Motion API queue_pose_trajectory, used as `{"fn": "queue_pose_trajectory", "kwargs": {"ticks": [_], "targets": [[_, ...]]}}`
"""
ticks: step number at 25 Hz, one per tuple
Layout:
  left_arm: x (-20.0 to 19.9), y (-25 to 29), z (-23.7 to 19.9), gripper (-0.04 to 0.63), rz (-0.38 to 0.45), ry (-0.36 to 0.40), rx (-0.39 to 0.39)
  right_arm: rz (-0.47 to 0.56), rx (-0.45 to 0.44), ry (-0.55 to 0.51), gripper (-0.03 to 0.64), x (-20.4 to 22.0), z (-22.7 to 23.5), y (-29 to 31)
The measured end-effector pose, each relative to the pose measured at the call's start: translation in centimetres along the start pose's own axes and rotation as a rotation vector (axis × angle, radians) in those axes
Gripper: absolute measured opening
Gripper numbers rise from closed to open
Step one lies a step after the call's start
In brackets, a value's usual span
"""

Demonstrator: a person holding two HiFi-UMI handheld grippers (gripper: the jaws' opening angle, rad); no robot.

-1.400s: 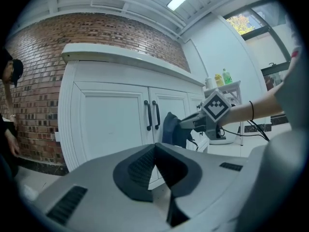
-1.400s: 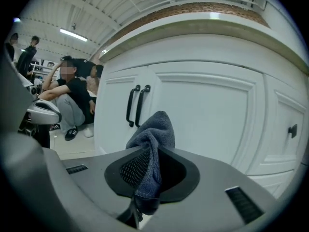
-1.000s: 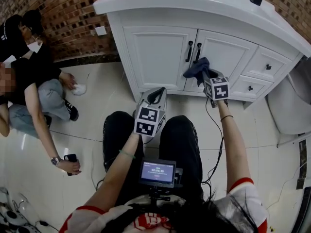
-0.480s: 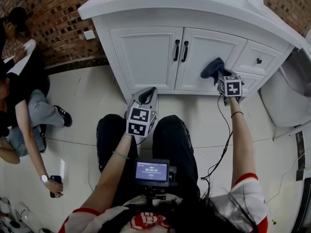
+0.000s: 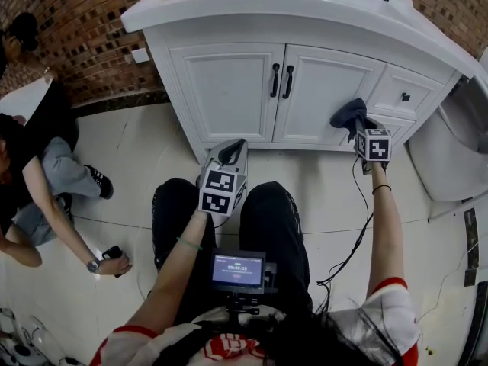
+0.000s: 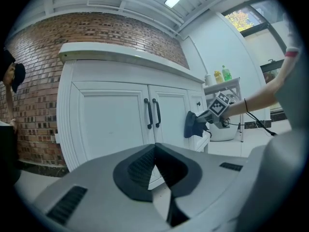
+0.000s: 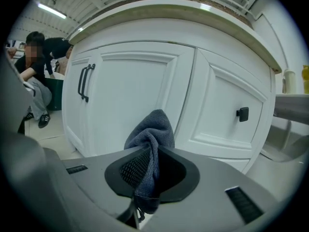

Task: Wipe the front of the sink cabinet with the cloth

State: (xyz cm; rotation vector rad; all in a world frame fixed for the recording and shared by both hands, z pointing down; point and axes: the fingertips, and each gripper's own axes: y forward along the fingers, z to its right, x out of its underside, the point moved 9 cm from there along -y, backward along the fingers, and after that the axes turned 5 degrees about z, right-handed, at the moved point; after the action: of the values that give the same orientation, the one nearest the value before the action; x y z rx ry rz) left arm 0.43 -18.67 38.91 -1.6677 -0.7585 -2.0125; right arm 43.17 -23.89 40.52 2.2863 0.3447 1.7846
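Nearest, above the lap [image 5: 284, 221]: left gripper [image 5: 232, 152], jaws pressed together, empty. Farther out: right gripper [image 5: 359, 125] pinching a dark blue cloth [image 5: 348, 113] (bunched), against the white sink cabinet [image 5: 229, 90] front, between right door [image 5: 324, 90] and drawers [image 5: 404, 96].
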Motion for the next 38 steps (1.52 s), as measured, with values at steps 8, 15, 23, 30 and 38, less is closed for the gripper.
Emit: {"fn": "queue_pose_trajectory", "kwargs": {"ticks": [8,15,23,30,38], "targets": [[0.3,0.1,0.3,0.037,-0.002,-0.001,0.006,0.058,-0.15,0.012,0.061,0.6,-6.5,-0.6],[0.3,0.2,0.1,0.037,0.006,-0.015,-0.001,0.085,-0.308,-0.025,0.061,-1.0,-15.1,1.9],[0.9,-0.2,-0.7,0.036,-0.005,-0.018,-0.007,0.053,-0.346,-0.033,0.061,-1.7,-19.9,5.1],[1.2,0.3,-1.0,0.037,-0.012,-0.02,-0.015,-0.004,-0.281,-0.029,0.061,0.6,-16.2,5.9],[1.9,1.1,-0.2,0.037,-0.03,-0.016,-0.001,-0.064,-0.142,-0.018,0.061,3.5,-7.7,4.5]]}}
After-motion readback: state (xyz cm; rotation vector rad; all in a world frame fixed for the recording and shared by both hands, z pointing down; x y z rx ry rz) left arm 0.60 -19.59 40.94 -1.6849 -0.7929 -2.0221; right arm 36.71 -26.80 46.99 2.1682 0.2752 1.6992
